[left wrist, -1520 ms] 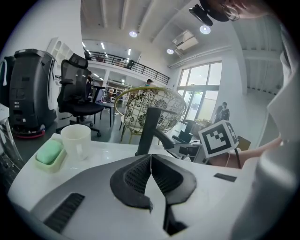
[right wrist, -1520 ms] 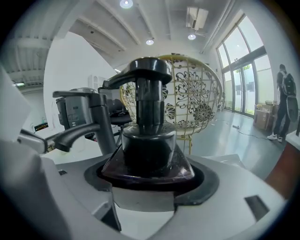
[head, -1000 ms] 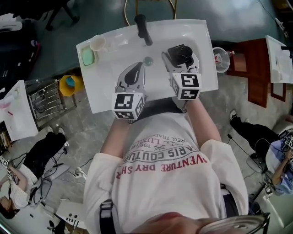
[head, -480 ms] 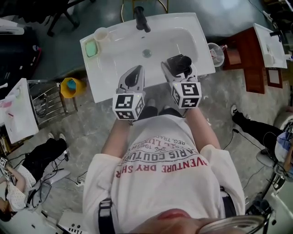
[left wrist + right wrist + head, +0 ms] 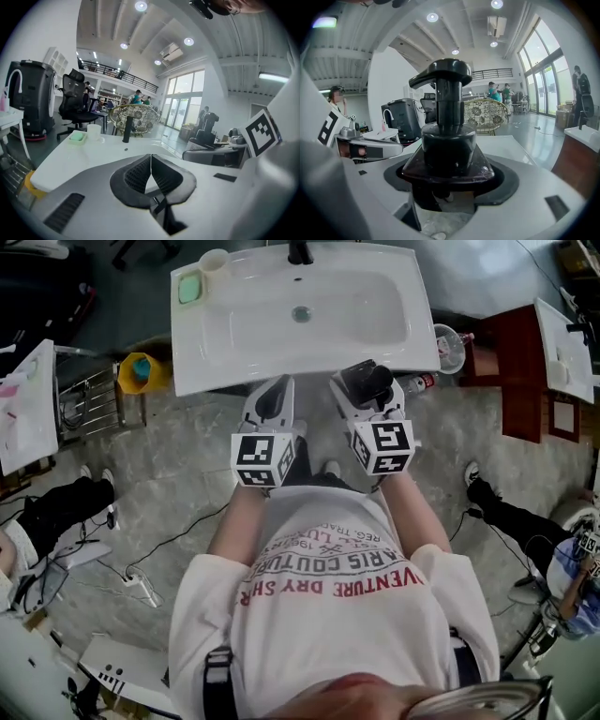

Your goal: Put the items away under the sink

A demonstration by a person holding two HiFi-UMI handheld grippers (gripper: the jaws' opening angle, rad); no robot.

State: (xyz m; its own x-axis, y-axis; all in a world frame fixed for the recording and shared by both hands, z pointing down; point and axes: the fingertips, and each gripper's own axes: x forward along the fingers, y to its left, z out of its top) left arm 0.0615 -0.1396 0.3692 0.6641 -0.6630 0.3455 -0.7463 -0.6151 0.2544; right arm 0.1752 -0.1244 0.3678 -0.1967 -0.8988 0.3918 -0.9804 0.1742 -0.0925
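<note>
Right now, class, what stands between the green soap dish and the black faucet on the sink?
A white cup stands between the green soap dish and the black faucet. The left gripper view shows it, and the head view too.

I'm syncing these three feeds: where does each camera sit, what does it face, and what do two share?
Head view: on the person's head, steeply down at the sink; shows shirt, arms, left gripper, right gripper.
Left gripper view: on the left gripper, along its shut jaws toward the faucet.
Right gripper view: on the right gripper, along jaws gripping a pump bottle.
Shared: head and left gripper views both show the soap dish.
</note>
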